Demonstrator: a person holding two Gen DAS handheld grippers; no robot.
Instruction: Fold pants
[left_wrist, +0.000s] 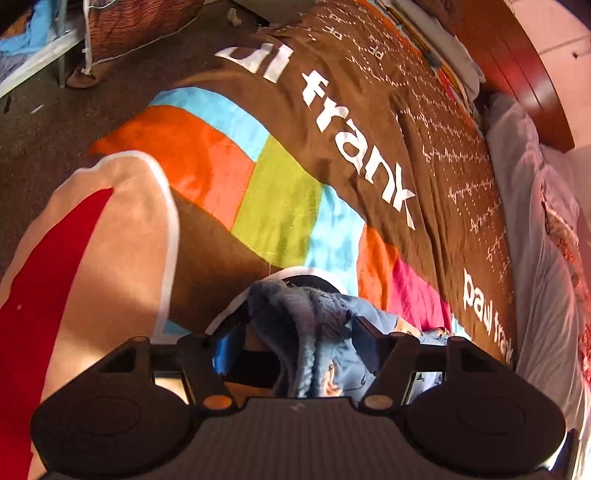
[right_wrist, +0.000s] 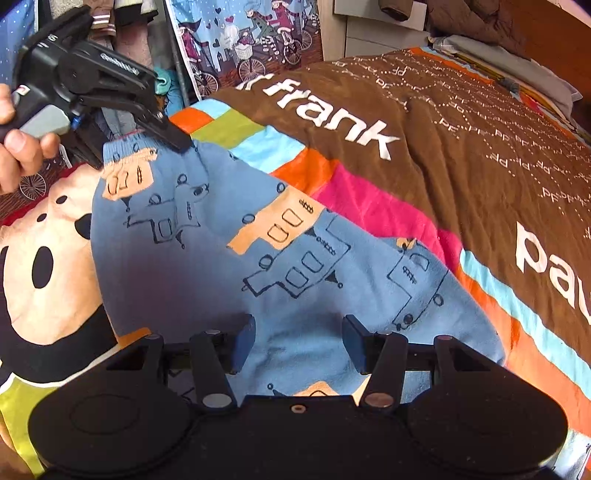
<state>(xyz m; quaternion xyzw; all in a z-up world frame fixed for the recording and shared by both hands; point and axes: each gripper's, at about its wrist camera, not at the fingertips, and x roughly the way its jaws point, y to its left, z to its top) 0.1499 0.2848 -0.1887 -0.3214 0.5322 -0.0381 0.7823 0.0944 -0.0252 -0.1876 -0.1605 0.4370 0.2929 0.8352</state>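
Light blue pants with orange patches and dark drawn shapes lie spread on the brown patterned blanket. In the left wrist view my left gripper is shut on the bunched waistband of the pants. The right wrist view shows the left gripper pinching that elastic waistband at the far left. My right gripper is open, its blue pads either side of the near end of the pants, just above the cloth.
The blanket covers a bed with a wooden headboard and pale pillows at the right. A cartoon-print curtain and a white cabinet stand beyond the bed. Floor shows at the left.
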